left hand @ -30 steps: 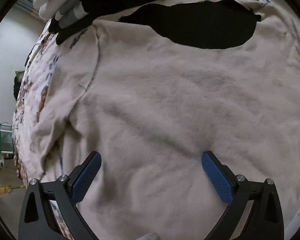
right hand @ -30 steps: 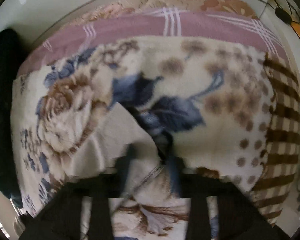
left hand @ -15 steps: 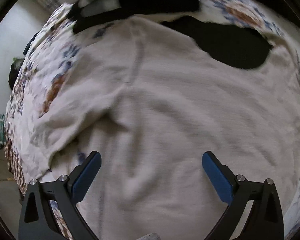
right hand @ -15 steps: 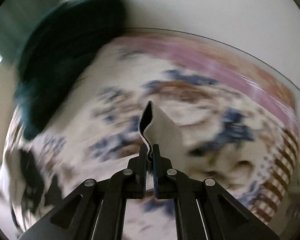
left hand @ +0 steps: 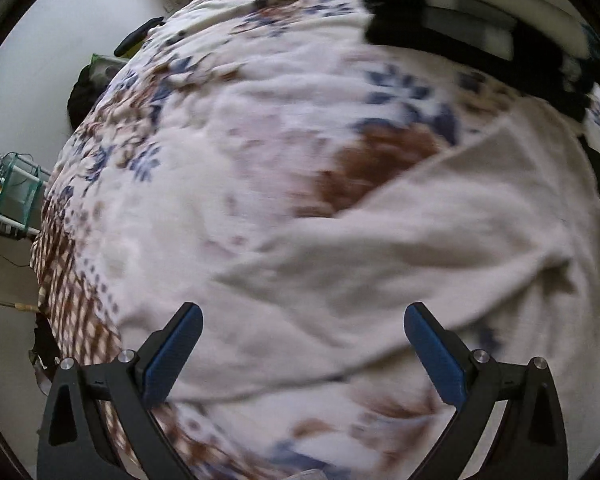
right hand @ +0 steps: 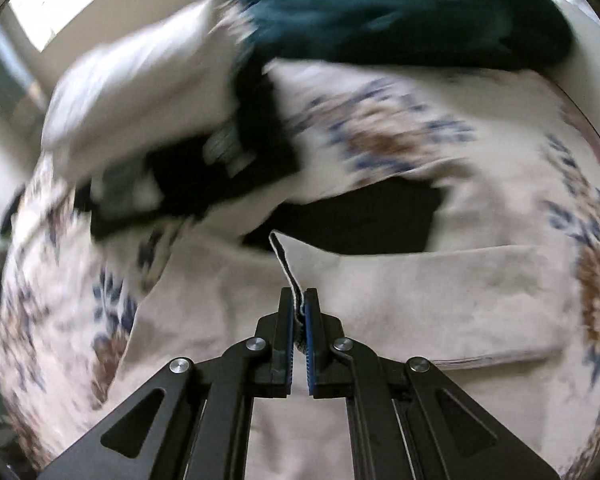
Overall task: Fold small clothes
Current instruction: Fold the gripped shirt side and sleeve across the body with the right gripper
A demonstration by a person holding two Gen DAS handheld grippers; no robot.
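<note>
A bed covered by a floral blanket (left hand: 188, 152) in cream, blue and brown fills both views; its lower-left part in the left wrist view turns to a brown check pattern; beyond that edge, at the far left of the frame, stand a pale wall and a green wire rack (left hand: 18, 192) on the floor. At the upper right of the left view lies a blurred stack of folded clothes (left hand: 472, 28), black, grey and white; the same stack (right hand: 172, 152) sits at centre left of the right wrist view, with a dark teal garment (right hand: 400, 12) across the top of that frame, both smeared by motion.

The cream sweater (left hand: 440, 240) lies on the blanket, taking the centre and right of the left view, its surface soft and creased; in the right view the sweater (right hand: 440, 300) spreads over the lower half, its dark neck opening (right hand: 360, 220) just above centre.

The left tool (left hand: 303, 344) hovers over the sweater's lower edge with its blue pads wide apart, gripping nothing; the right tool (right hand: 299, 320) is clamped on a thin fold of the sweater's edge, which rises as a narrow strip from between the pads.
</note>
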